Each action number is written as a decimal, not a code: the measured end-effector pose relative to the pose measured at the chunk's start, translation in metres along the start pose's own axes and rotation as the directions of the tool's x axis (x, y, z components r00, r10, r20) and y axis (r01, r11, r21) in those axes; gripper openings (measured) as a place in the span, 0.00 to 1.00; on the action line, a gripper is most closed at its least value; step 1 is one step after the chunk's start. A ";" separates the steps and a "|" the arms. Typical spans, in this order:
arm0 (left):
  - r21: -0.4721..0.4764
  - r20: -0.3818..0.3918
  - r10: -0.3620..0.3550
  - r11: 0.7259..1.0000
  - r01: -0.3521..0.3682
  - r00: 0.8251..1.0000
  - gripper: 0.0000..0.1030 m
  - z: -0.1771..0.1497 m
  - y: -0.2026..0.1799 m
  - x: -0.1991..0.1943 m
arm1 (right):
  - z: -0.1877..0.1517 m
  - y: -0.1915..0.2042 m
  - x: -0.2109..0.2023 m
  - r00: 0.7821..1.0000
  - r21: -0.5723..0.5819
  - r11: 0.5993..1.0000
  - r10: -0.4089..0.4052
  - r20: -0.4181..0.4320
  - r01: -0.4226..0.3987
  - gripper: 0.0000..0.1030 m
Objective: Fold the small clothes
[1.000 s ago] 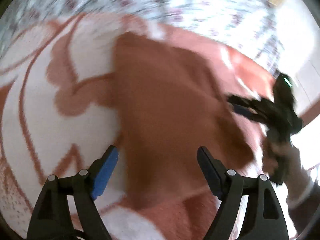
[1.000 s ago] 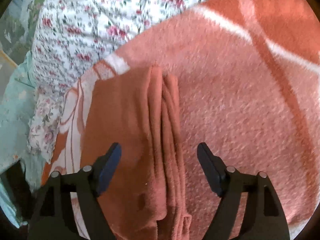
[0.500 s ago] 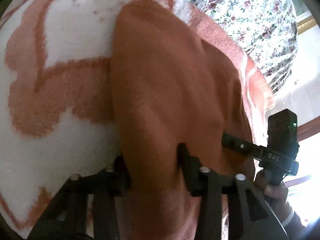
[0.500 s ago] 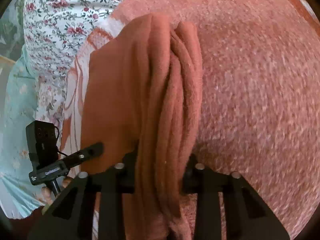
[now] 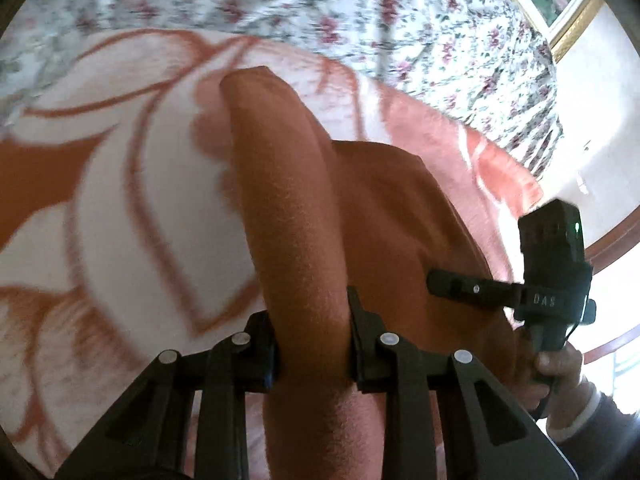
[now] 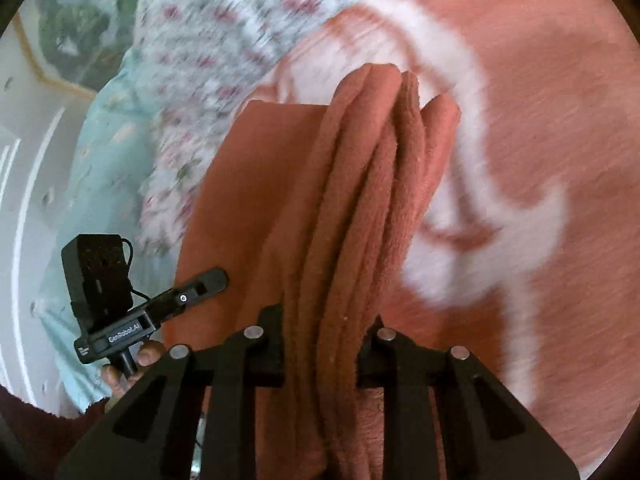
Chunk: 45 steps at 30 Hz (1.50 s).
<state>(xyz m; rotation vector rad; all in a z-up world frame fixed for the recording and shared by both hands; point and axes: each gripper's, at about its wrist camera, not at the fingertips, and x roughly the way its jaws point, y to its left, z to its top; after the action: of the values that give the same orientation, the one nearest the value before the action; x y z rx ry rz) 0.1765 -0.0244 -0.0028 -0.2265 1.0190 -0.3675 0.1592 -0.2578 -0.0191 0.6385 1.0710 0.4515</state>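
Observation:
A rust-orange fleece cloth [image 5: 288, 184] lies partly on a blanket, one edge raised into a thick roll. My left gripper [image 5: 310, 310] pinches that roll, its jaws still closing, pads pressed into the fabric on both sides. In the right wrist view the same cloth [image 6: 360, 168] shows as several stacked folds. My right gripper [image 6: 324, 320] clamps those folds, its jaws closing too. Each view shows the other gripper's finger on the cloth's far edge: the right one [image 5: 460, 286] and the left one [image 6: 200, 286].
An orange and white patterned blanket [image 5: 120, 200] lies beneath the cloth. A floral sheet [image 5: 400, 20] covers the bed beyond it. A pale blue fabric [image 6: 100, 160] hangs at the bed's side. A person's hand [image 5: 560, 364] holds the right gripper's handle.
Both grippers went from wide open above the cloth to clamped on its edges. The gripped edges have since risen off the blanket, and the views have shifted across the bed.

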 end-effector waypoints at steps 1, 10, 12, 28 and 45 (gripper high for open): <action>-0.003 -0.004 0.014 1.000 -0.014 1.000 0.26 -0.008 0.008 -0.005 | -0.003 0.006 0.009 1.000 -0.014 1.000 0.006 -0.015 -0.006 0.22; -0.119 -0.098 0.057 0.991 -0.069 0.994 0.39 -0.069 0.090 0.009 | -0.035 0.010 0.085 0.983 -0.057 0.990 -0.135 -0.121 0.129 0.31; -0.128 -0.086 0.049 0.990 -0.060 0.995 0.44 -0.069 0.096 -0.001 | -0.037 0.003 0.083 0.983 -0.018 0.990 -0.140 -0.118 0.139 0.39; -0.201 -0.007 0.157 0.967 -0.155 0.988 0.51 -0.014 0.128 0.001 | 0.013 0.035 0.083 0.945 -0.098 0.940 -0.326 0.013 0.326 0.11; -0.156 -0.060 0.289 0.943 -0.295 0.956 0.46 0.015 0.116 0.031 | 0.021 0.021 0.077 0.917 -0.138 0.908 -0.400 0.000 0.396 0.15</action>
<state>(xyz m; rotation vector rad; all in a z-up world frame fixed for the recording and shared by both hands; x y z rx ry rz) 0.2264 0.0700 -0.0606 -0.2124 1.1015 -0.0179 0.2096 -0.1997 -0.0490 0.2798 1.1533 0.1745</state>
